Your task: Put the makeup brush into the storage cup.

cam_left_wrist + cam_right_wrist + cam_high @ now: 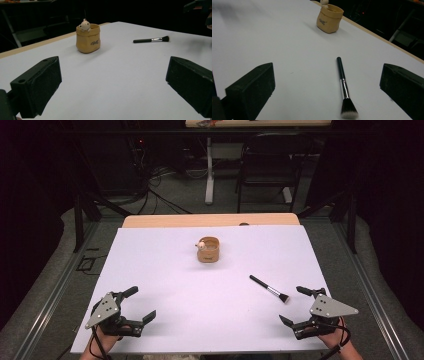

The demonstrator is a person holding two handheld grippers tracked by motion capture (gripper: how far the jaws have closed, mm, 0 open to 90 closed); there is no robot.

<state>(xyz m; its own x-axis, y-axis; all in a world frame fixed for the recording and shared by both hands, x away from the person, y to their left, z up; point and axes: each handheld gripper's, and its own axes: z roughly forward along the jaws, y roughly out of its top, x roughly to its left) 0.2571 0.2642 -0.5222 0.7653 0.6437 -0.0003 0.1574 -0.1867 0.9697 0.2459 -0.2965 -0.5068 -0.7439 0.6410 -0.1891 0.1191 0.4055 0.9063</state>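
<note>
Tan ceramic pot (209, 252) with a small figure on its rim stands upright in the middle of the white worktop (165, 270). Well apart from the pot, nearer the person, a makeup brush (269, 289) lies flat. The left gripper (134, 306) and the right gripper (295, 306) are both released and hold nothing, so I judge that nothing is started yet.

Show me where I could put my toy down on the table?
Lots of room: the white sheet is bare between the pot and the left gripper, and all down the left. It is busier by the brush, near the right gripper.
</note>
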